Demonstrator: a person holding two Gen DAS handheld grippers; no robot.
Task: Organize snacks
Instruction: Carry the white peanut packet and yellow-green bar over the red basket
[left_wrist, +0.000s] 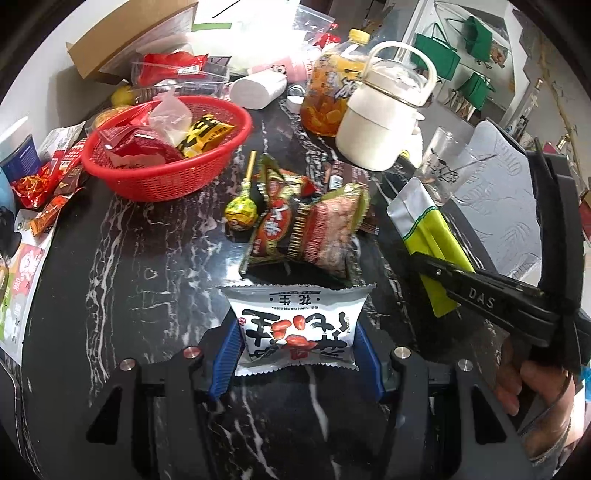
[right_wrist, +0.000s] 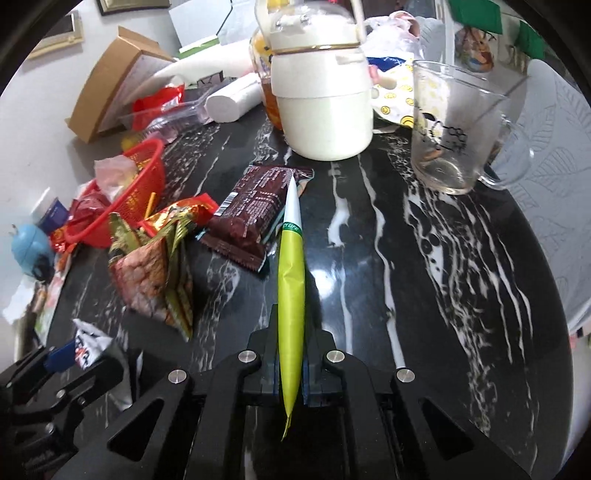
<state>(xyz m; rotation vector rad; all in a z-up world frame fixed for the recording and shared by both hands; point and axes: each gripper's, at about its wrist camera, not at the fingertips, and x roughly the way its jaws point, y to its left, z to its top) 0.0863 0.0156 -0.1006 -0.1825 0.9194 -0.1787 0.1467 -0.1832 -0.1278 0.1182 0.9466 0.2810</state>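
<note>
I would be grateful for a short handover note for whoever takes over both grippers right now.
Left gripper: shut on the white peanut packet, low over the table.
Right gripper: shut on the green sachet.
Done: red basket already holds several snacks.
Left: both held items, plus the lollipop, two foil packets and brown bar on the table.

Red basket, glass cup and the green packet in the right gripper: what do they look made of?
Red basket: moulded plastic, judging by its perforated mesh wall and slight gloss.
Glass cup: clear glass or hard clear plastic, see-through with a handle and a printed mark.
Green packet: thin coated film or foil laminate, matte lime with a silvery-white end, pinched flat in the right gripper.
</note>
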